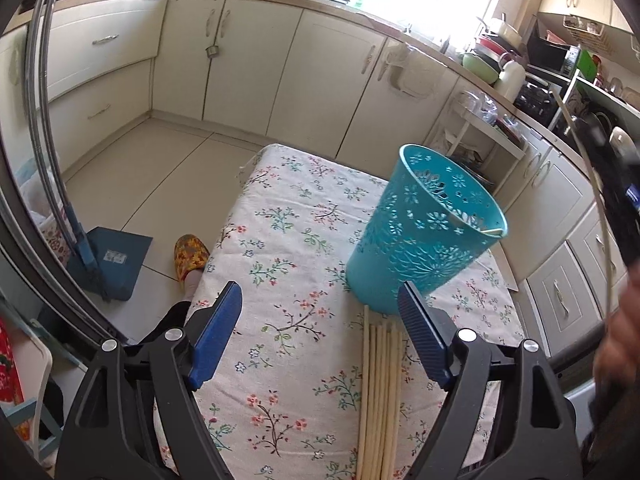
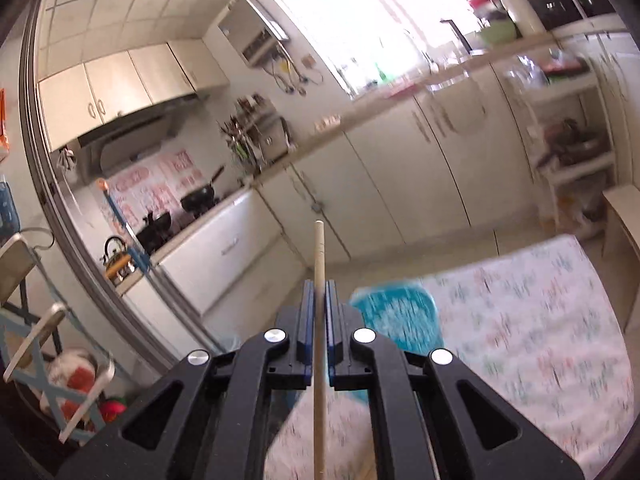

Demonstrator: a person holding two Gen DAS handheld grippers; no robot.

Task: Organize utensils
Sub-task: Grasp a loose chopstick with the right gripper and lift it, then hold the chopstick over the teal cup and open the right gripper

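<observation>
A turquoise perforated plastic holder (image 1: 426, 228) stands on the floral tablecloth (image 1: 288, 240), with one pale stick resting inside against its rim. Several pale wooden chopsticks (image 1: 380, 392) lie side by side on the cloth just in front of the holder. My left gripper (image 1: 320, 332) is open and empty above the cloth, its right finger over the chopstick ends. My right gripper (image 2: 319, 300) is shut on a single wooden chopstick (image 2: 319, 256) that points up and forward. It is raised above the table, with the holder (image 2: 396, 316) blurred just below and right. The right gripper shows dimly at the right edge of the left wrist view.
Cream kitchen cabinets (image 1: 320, 76) run behind the table. A white shelf rack (image 1: 484, 136) stands to the right of the holder. On the floor to the left are a blue dustpan (image 1: 108, 260) and a patterned slipper (image 1: 191, 254). A wok (image 2: 200, 196) sits on the stove.
</observation>
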